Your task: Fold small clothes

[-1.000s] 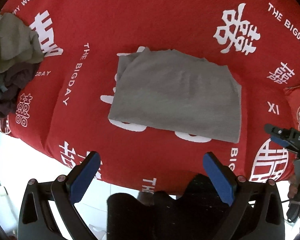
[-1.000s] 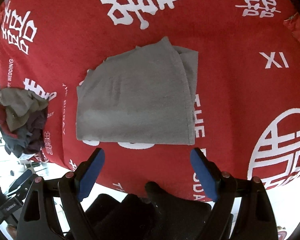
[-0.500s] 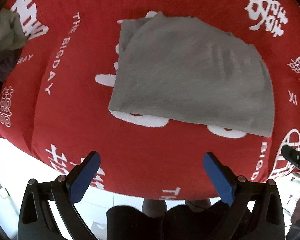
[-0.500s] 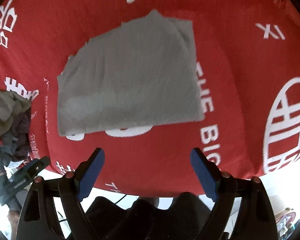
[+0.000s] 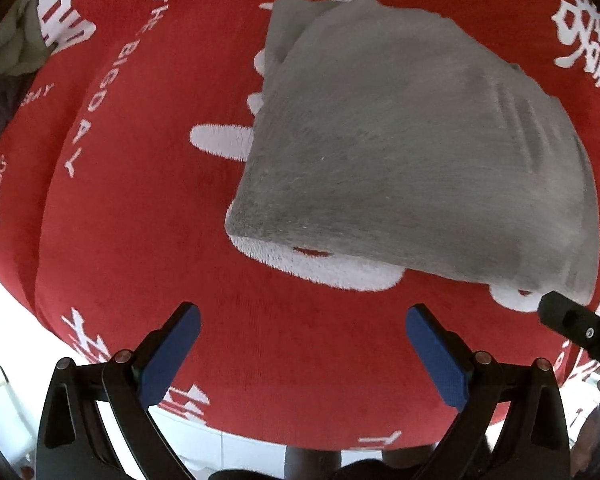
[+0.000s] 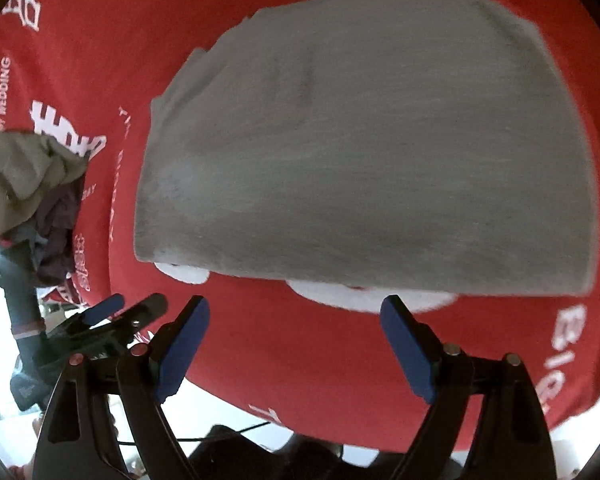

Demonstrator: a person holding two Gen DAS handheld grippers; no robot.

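Red cloth (image 5: 148, 240) under our half-folded grey garment (image 5: 412, 152) — left gripper (image 5: 302, 354) and right gripper (image 6: 294, 342) spread, empty; next, we pinch its near edge.

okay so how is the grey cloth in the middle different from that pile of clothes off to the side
The grey cloth lies flat and neatly folded, while the pile of clothes is crumpled in a heap. The grey cloth is one plain colour; the pile mixes olive, dark purple and red pieces. The cloth sits mid-spread; the pile sits at the red cover's edge. Both rest on that cover.

Matt grey cloth garment (image 5: 412, 152), fuzzy red blanket (image 5: 140, 240)
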